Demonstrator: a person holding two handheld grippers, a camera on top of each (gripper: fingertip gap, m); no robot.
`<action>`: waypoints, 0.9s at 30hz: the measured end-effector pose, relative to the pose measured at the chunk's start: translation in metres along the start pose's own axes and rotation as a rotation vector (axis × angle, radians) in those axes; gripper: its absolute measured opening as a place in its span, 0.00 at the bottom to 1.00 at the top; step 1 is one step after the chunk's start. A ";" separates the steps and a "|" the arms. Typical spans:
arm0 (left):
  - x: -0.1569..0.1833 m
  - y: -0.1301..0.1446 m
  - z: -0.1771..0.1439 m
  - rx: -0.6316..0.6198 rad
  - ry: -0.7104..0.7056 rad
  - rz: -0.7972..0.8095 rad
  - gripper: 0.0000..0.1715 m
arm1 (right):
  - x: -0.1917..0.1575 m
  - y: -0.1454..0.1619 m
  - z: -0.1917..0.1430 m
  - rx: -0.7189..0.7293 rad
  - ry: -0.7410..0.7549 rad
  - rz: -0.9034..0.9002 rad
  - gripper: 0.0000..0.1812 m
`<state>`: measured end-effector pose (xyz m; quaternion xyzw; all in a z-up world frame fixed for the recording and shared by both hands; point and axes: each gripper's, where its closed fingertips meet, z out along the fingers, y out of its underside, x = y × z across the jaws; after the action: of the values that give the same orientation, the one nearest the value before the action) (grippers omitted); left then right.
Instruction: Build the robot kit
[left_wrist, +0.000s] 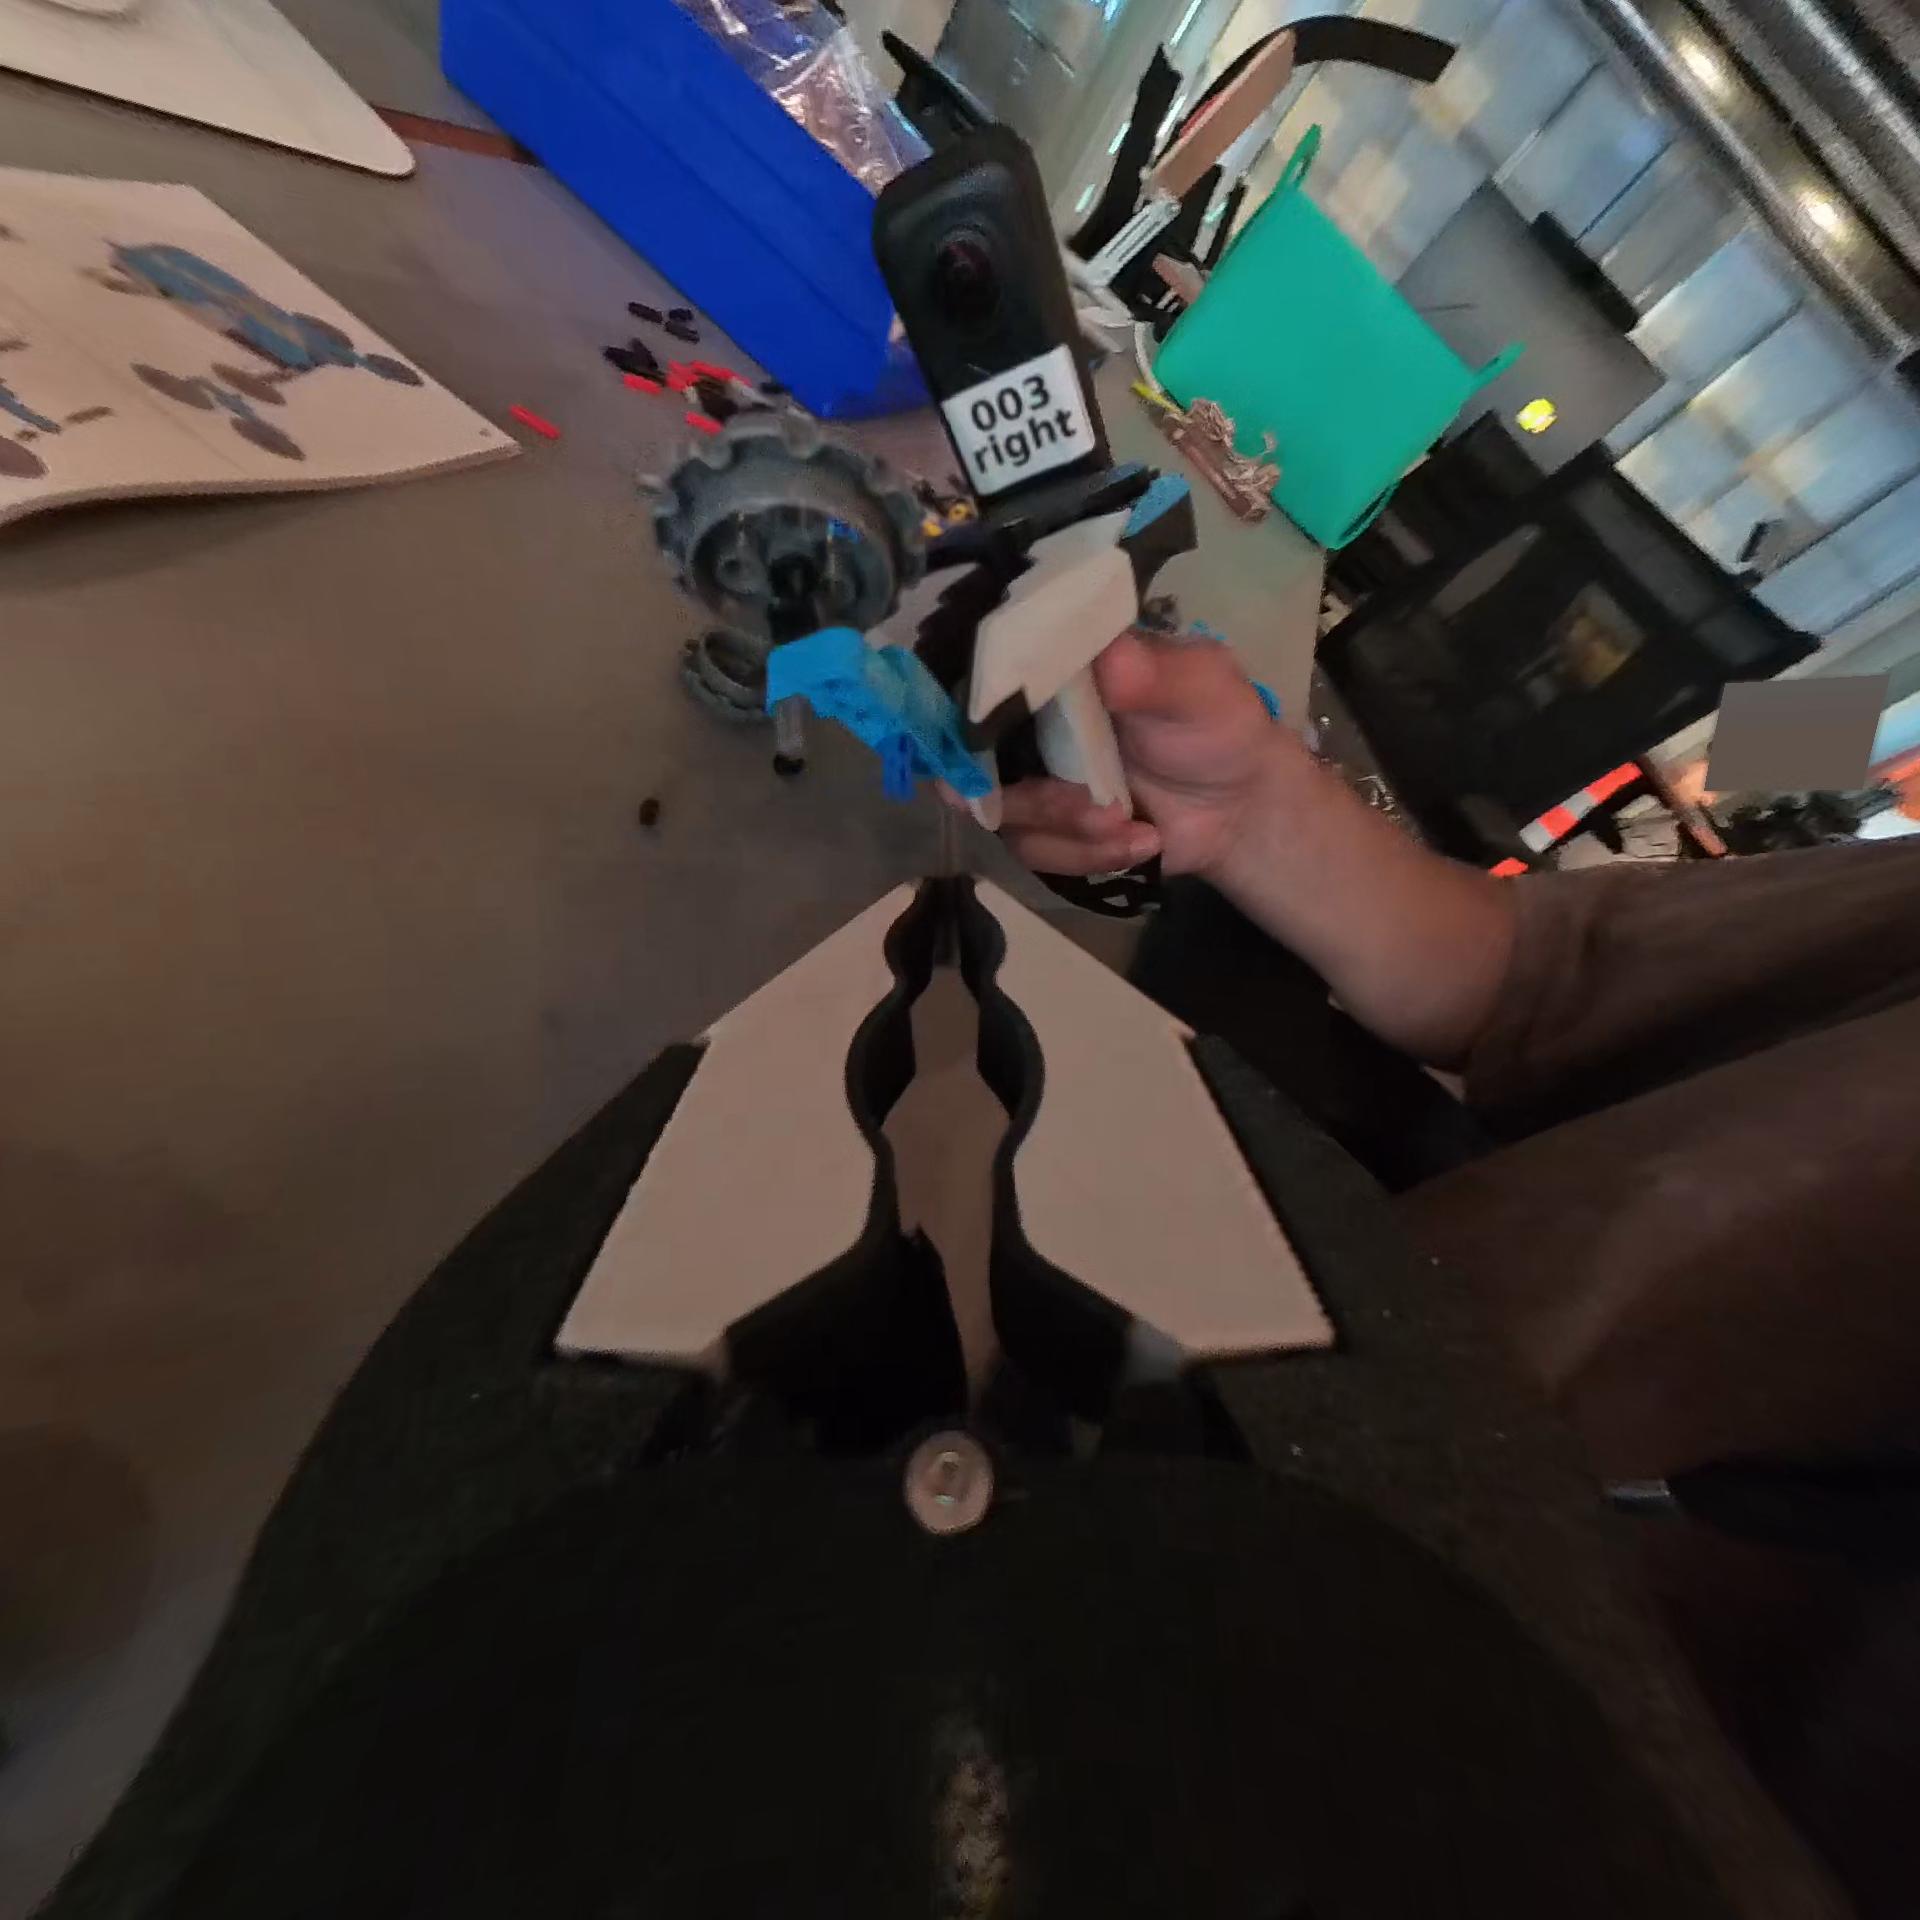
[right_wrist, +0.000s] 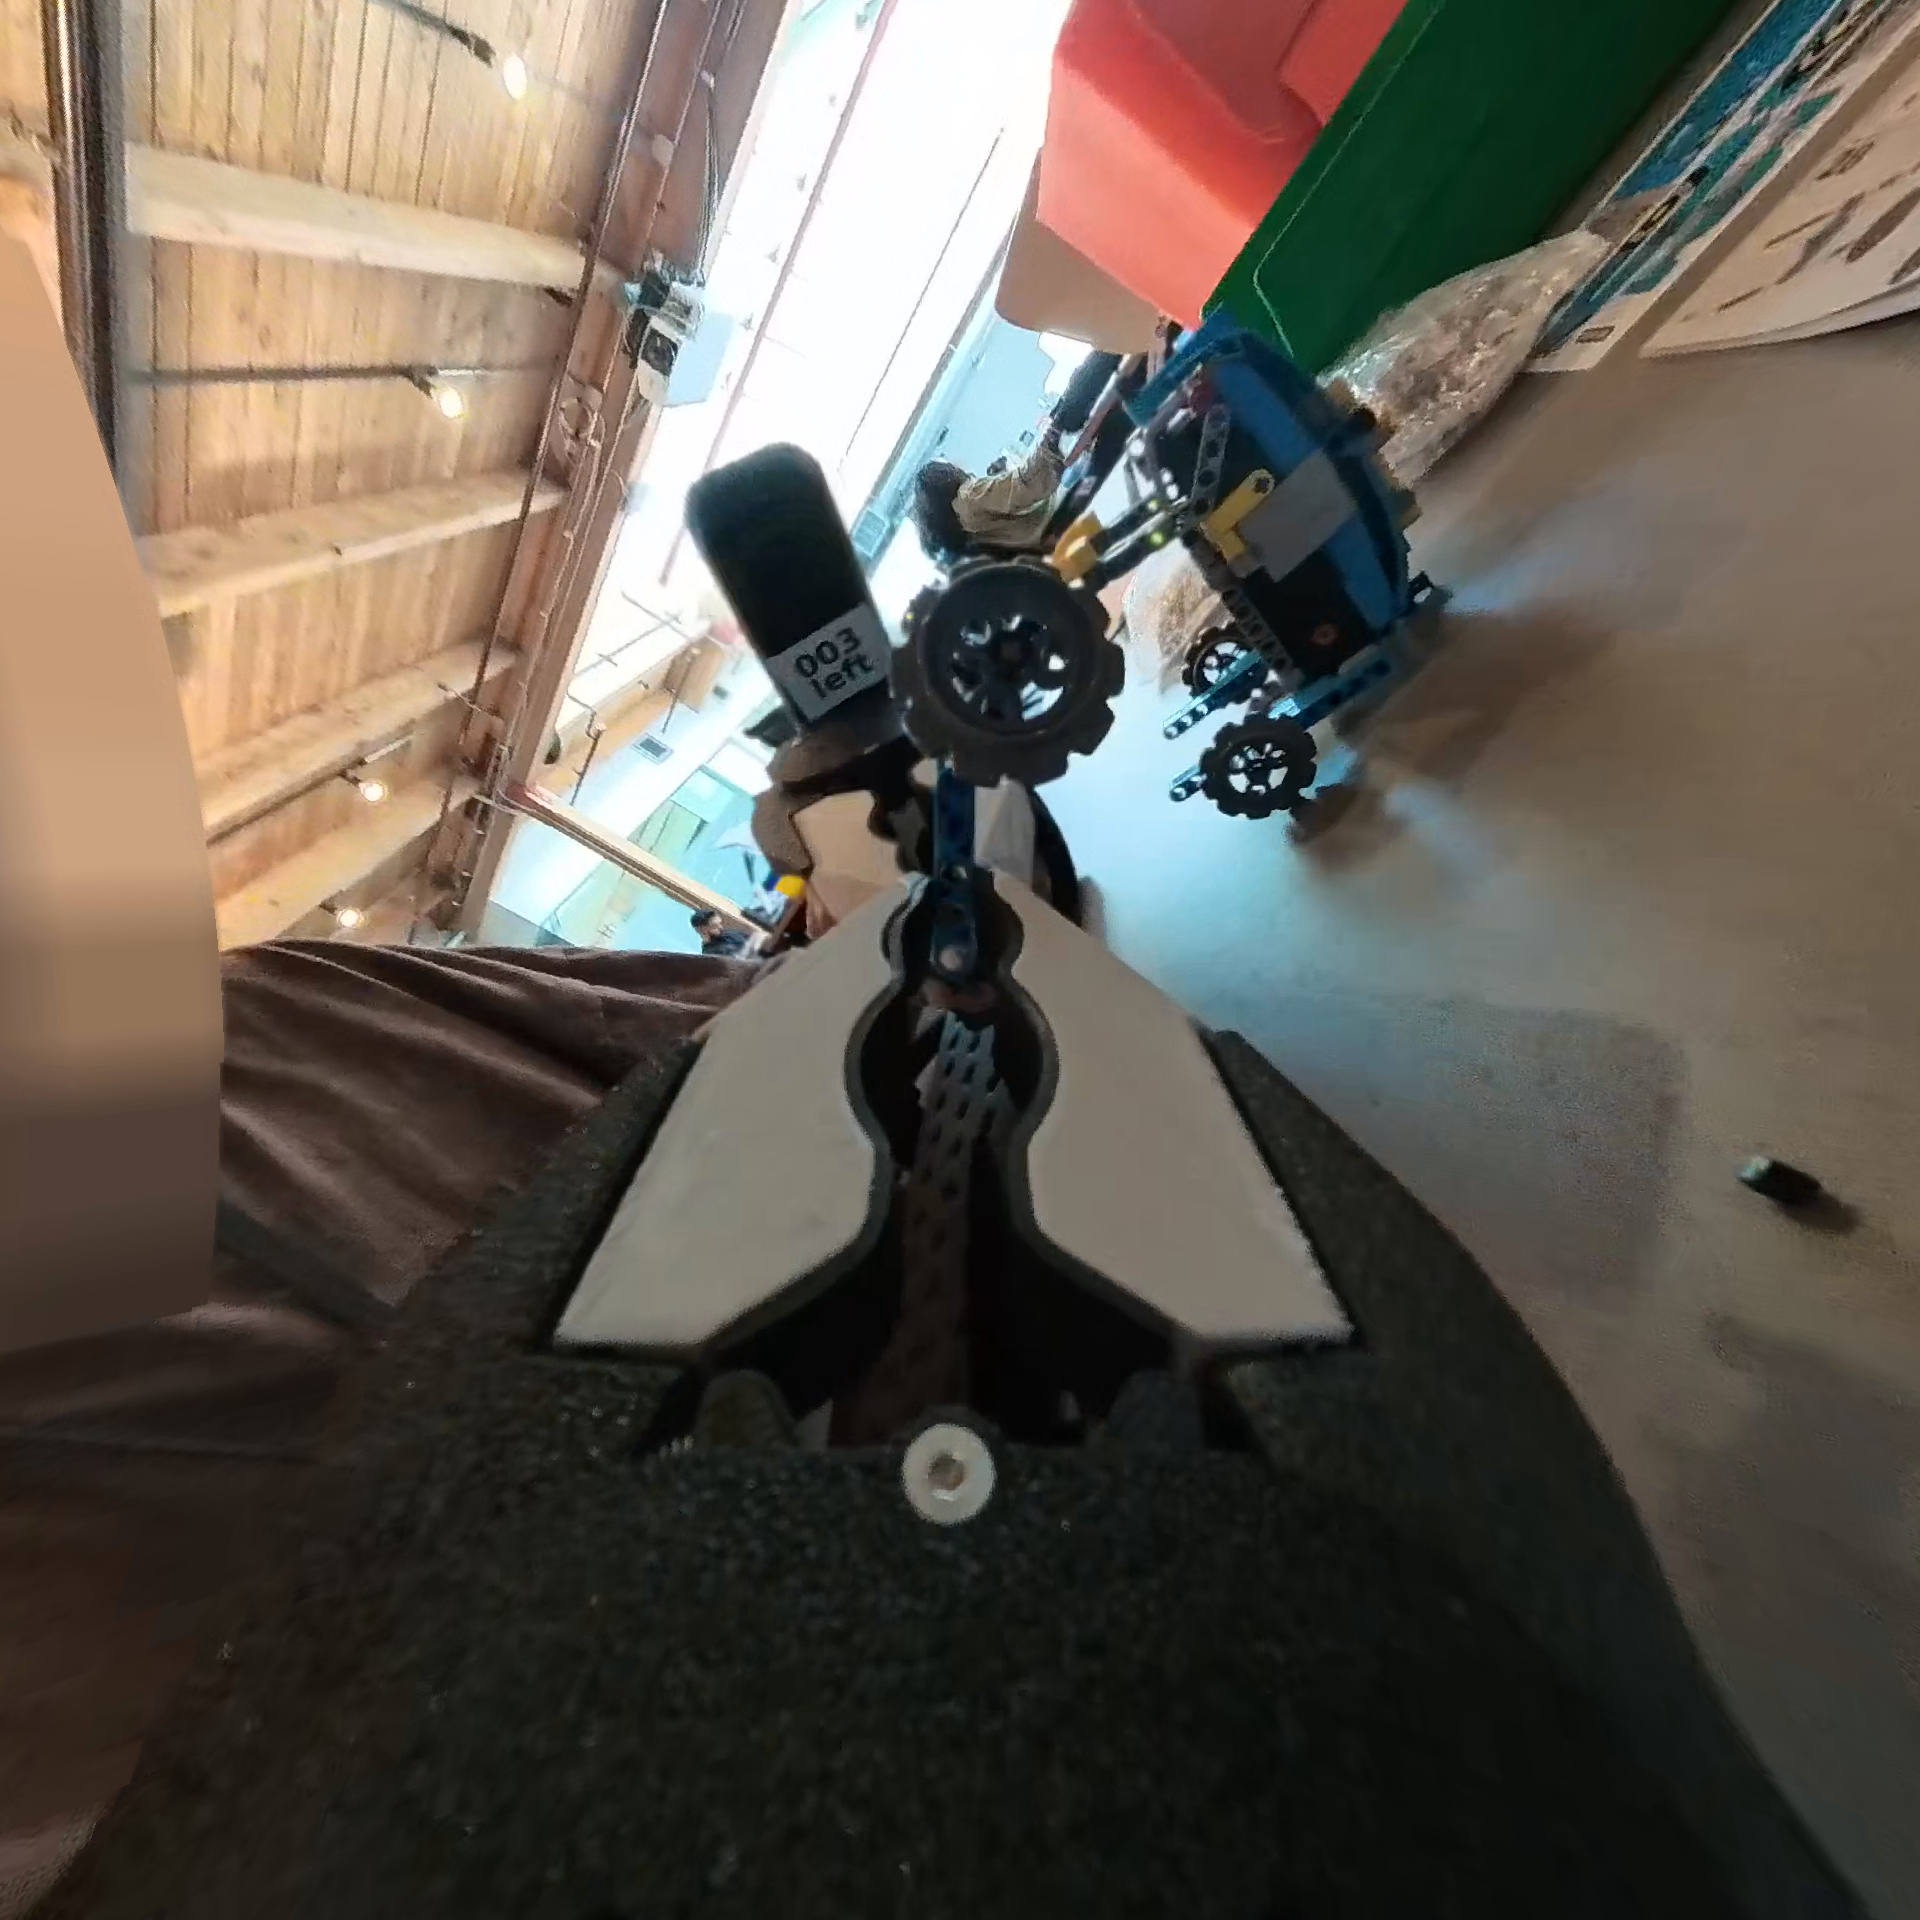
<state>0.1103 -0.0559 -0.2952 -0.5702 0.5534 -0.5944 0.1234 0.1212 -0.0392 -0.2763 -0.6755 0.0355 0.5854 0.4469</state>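
Observation:
My right gripper (right_wrist: 951, 925) is shut on a blue toy-brick beam (right_wrist: 954, 831) that carries a black knobbly wheel (right_wrist: 1003, 670) at its far end, held above the table. In the left wrist view the same right gripper (left_wrist: 966, 675), in a person's hand (left_wrist: 1174, 758), holds the blue piece (left_wrist: 873, 696) with the wheel (left_wrist: 790, 540) beyond it. My left gripper (left_wrist: 945, 899) has its jaws closed, just below the right gripper; I see nothing clearly between them. It also shows in the right wrist view (right_wrist: 831, 821), behind the wheel.
A blue toy-brick vehicle (right_wrist: 1278, 561) stands on the grey table (right_wrist: 1558, 935), with green (right_wrist: 1455, 156) and red (right_wrist: 1174, 135) bins behind. A blue bin (left_wrist: 675, 177), an instruction booklet (left_wrist: 156, 343), loose red and black pieces (left_wrist: 675, 374), a spare tyre (left_wrist: 727, 675) and a teal bag (left_wrist: 1320, 364) lie around. Left and right tips are no more than a few centimetres apart. Both grippers' tips are roughly 20 cm from the blue toy-brick vehicle (right_wrist: 1278, 561).

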 end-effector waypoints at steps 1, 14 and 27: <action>0.000 0.000 0.000 0.005 0.014 -0.009 0.02 | 0.001 0.002 0.001 -0.015 0.012 -0.013 0.04; -0.002 0.000 -0.002 -0.025 0.011 -0.060 0.02 | 0.004 0.003 0.007 -0.014 0.030 -0.035 0.04; -0.009 -0.017 0.003 -0.010 -0.018 -0.261 0.02 | 0.013 -0.005 0.011 0.123 -0.015 0.150 0.04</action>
<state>0.1239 -0.0443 -0.2873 -0.6433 0.4763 -0.5975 0.0471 0.1191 -0.0231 -0.2833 -0.6378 0.1184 0.6190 0.4428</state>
